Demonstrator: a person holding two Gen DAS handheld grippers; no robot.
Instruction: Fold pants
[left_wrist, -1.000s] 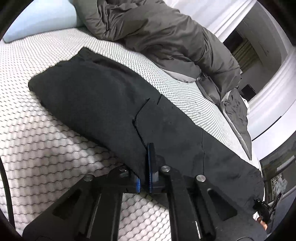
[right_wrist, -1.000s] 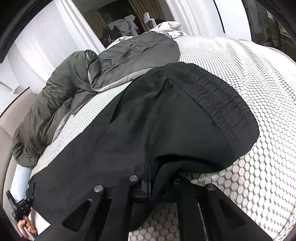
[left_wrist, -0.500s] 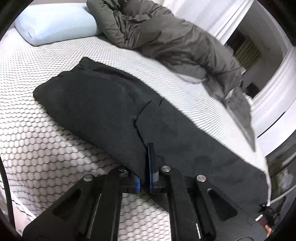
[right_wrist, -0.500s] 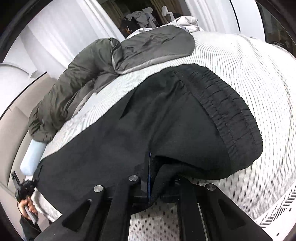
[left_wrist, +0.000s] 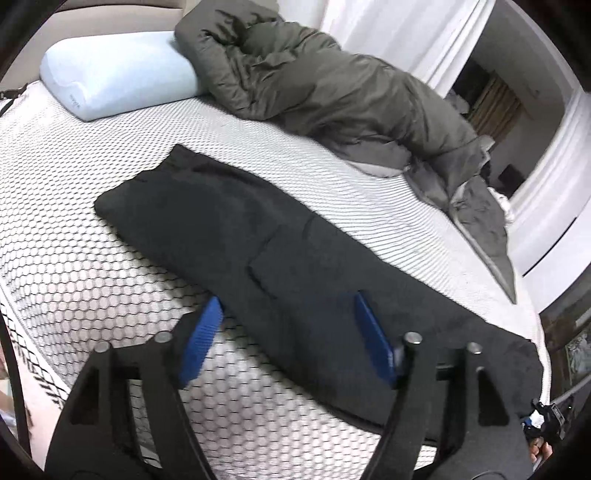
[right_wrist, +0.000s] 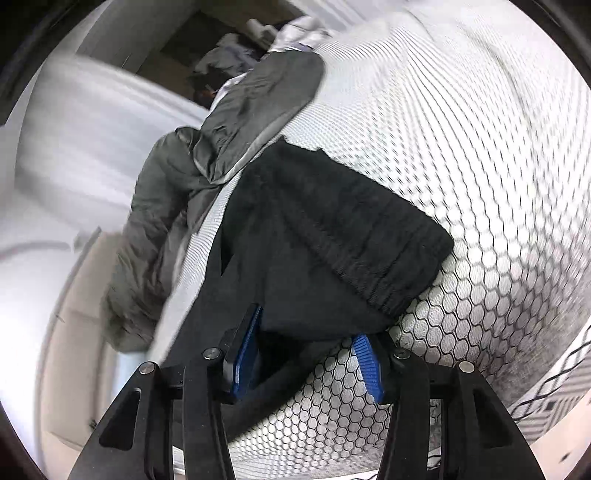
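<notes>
Pants (left_wrist: 280, 258) are lying flat as a long black strip across the honeycomb mattress (left_wrist: 92, 266) in the left wrist view, one end toward the pale blue pillow (left_wrist: 118, 85), the other running off to the lower right. I'm seeing the left gripper (left_wrist: 291, 339) with jaws that have just been opening, now spread wide; its blue pads (left_wrist: 201, 338) are clear of the cloth, one over bare mattress, the other over the near edge of the fabric. A grey duvet (left_wrist: 332, 92) is lying bunched behind the pants.

Right wrist view is blurring. I'm seeing the right gripper (right_wrist: 306, 354) with jaws that have just been opening, now partway apart. The pants' elastic waistband (right_wrist: 373, 243) is sitting ahead of it, and a fold of black fabric is hanging between the pads (right_wrist: 247, 350); they aren't pinching it.
</notes>
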